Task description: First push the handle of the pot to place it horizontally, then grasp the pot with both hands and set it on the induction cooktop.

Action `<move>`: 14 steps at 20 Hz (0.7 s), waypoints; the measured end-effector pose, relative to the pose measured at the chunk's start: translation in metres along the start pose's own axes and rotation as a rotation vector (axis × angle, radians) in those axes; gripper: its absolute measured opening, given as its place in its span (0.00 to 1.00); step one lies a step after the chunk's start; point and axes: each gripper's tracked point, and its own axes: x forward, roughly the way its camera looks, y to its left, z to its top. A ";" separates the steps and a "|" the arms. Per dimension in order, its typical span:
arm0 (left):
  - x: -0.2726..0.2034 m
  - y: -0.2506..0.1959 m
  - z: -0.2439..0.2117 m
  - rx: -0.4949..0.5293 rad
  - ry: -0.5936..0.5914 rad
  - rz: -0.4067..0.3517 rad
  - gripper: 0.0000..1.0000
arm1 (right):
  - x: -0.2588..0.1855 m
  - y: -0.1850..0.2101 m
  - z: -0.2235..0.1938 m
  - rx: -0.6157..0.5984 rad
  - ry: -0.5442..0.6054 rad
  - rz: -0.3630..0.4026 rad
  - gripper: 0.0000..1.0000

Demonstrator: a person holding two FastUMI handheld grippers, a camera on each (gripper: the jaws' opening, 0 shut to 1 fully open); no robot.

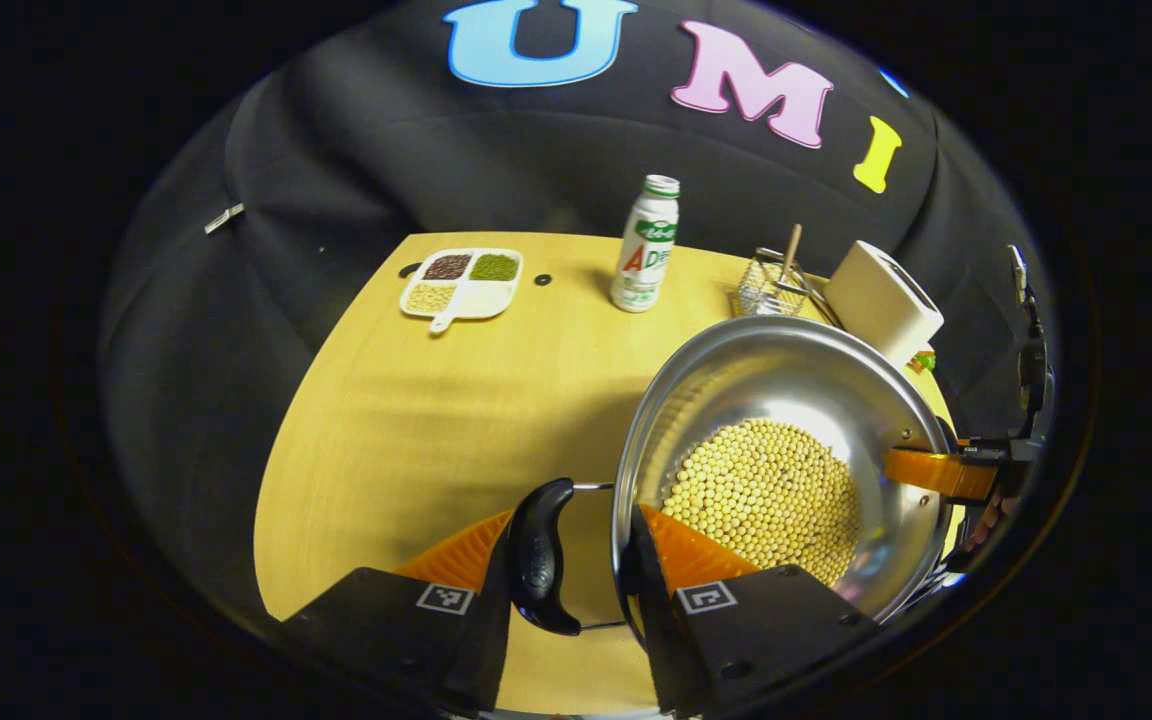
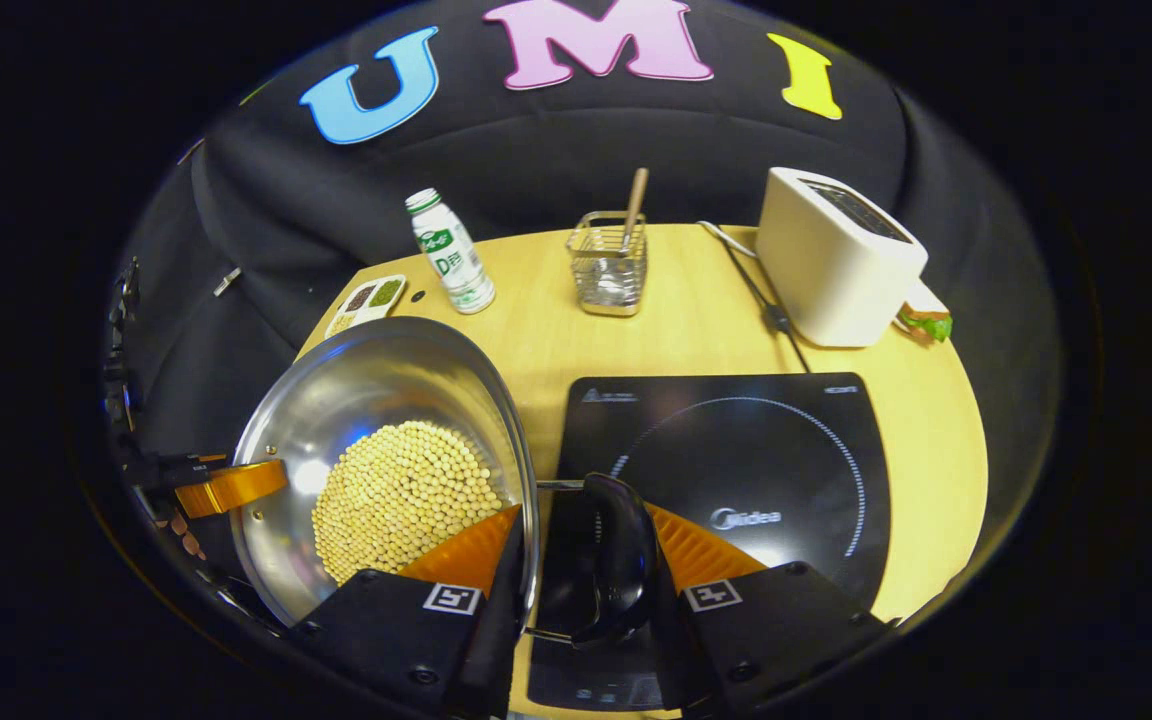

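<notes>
A steel pot [image 1: 786,390] holding yellow beans [image 1: 766,490] hangs between both grippers. My left gripper [image 1: 576,520] is shut across the pot's black side handle [image 1: 539,555] and rim, with one finger inside the pot. The right gripper's finger [image 1: 941,472] shows at the far rim. In the right gripper view, my right gripper [image 2: 584,512] clamps the other black handle [image 2: 621,560] and rim of the pot [image 2: 366,390] the same way. That handle sits over the left edge of the black induction cooktop [image 2: 736,450]. The left gripper's finger [image 2: 226,485] shows at the opposite rim.
On the wooden table [image 2: 676,330], a white toaster [image 2: 836,260] with its cable [image 2: 756,290] stands behind the cooktop. A wire basket [image 2: 608,265], a white bottle [image 2: 451,255] and a divided dish of grains [image 1: 461,282] line the back.
</notes>
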 end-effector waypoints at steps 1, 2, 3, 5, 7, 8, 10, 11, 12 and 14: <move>-0.001 -0.013 0.000 0.003 0.003 -0.005 0.59 | -0.004 -0.013 0.002 0.002 0.003 -0.005 0.54; 0.000 -0.026 0.000 0.006 0.006 -0.010 0.59 | -0.008 -0.026 0.003 0.007 0.003 -0.009 0.58; 0.000 -0.039 0.000 0.007 0.010 -0.014 0.59 | -0.013 -0.039 0.003 0.012 0.007 -0.013 0.58; 0.001 -0.063 0.002 0.016 0.014 -0.021 0.59 | -0.020 -0.064 0.005 0.017 0.011 -0.019 0.58; 0.003 -0.088 0.005 0.023 0.011 -0.030 0.59 | -0.027 -0.088 0.009 0.026 0.002 -0.025 0.58; 0.004 -0.099 0.007 0.029 0.008 -0.033 0.59 | -0.029 -0.099 0.010 0.034 0.001 -0.027 0.58; 0.008 -0.120 0.009 0.039 0.006 -0.038 0.60 | -0.032 -0.121 0.012 0.040 0.000 -0.033 0.58; 0.011 -0.131 0.009 0.042 0.006 -0.040 0.60 | -0.032 -0.132 0.014 0.043 -0.002 -0.037 0.54; 0.014 -0.141 0.009 0.042 0.005 -0.044 0.59 | -0.033 -0.142 0.015 0.043 -0.003 -0.040 0.58; 0.020 -0.159 0.008 0.040 0.003 -0.053 0.60 | -0.034 -0.163 0.015 0.048 -0.006 -0.049 0.58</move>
